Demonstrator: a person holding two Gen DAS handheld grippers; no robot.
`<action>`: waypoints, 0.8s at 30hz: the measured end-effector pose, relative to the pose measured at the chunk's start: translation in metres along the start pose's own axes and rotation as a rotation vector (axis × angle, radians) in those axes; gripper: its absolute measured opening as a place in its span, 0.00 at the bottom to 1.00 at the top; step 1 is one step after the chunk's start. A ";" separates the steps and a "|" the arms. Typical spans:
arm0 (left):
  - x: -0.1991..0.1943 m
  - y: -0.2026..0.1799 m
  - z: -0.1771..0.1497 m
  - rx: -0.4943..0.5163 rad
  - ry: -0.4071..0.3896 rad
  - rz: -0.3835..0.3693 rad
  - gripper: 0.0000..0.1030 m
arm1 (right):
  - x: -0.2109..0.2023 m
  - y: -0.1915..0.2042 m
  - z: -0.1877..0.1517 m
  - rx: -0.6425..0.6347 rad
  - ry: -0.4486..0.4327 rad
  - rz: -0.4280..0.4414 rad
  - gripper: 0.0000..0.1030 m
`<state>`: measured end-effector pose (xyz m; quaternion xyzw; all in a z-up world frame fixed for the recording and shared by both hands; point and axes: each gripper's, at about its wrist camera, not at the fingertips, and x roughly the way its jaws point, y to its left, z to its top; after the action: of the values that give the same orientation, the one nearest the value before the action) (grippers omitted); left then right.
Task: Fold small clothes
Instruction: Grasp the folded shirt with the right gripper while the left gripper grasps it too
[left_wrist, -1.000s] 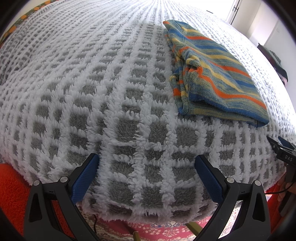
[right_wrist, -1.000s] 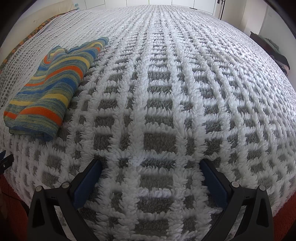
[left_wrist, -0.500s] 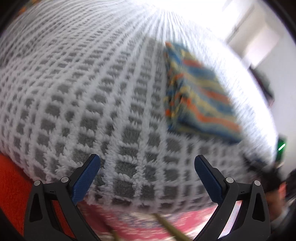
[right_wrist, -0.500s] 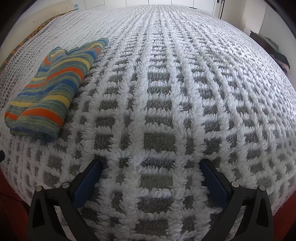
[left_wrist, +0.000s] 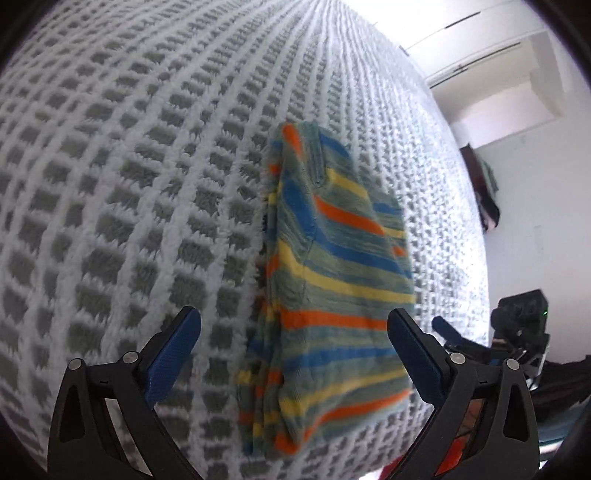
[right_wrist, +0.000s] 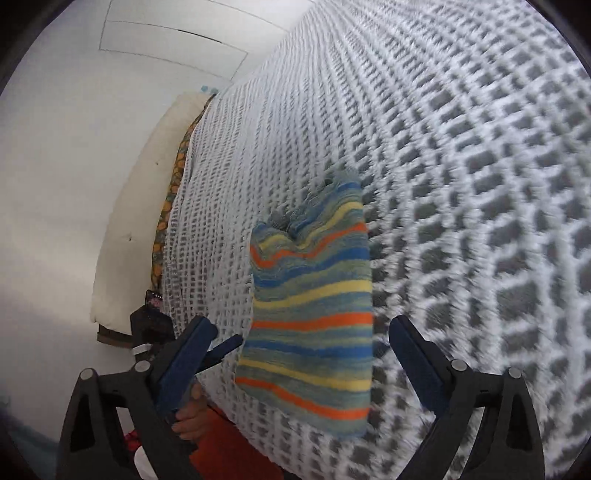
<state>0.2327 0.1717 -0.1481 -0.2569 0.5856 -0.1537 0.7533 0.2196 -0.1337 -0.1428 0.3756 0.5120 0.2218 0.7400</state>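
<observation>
Striped folded garment (left_wrist: 332, 295) ×1 on blanket (left_wrist: 129, 184); two grippers, fingers wide, empty.

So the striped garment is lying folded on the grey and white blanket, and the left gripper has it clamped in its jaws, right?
Not quite. The striped garment does lie folded on the blanket, but the left gripper is not clamping it: the left wrist view shows the jaws wide open, clear of the cloth.

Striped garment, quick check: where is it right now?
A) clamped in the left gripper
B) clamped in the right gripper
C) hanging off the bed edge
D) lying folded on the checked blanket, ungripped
D: the striped garment lies folded on the checked blanket, with the left gripper and right gripper both open around it.
</observation>
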 end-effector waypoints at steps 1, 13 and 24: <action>0.008 0.005 0.004 0.000 0.020 0.032 0.97 | 0.019 -0.004 0.012 0.004 0.044 -0.004 0.87; -0.037 0.034 -0.015 0.121 -0.008 0.060 0.13 | 0.103 0.008 0.033 -0.165 0.180 -0.246 0.27; -0.254 0.096 -0.027 0.188 -0.381 0.128 0.14 | 0.088 0.179 0.011 -0.645 0.033 -0.174 0.25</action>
<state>0.1326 0.3807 -0.0033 -0.1722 0.4308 -0.1082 0.8792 0.2735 0.0366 -0.0525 0.0733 0.4576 0.3147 0.8284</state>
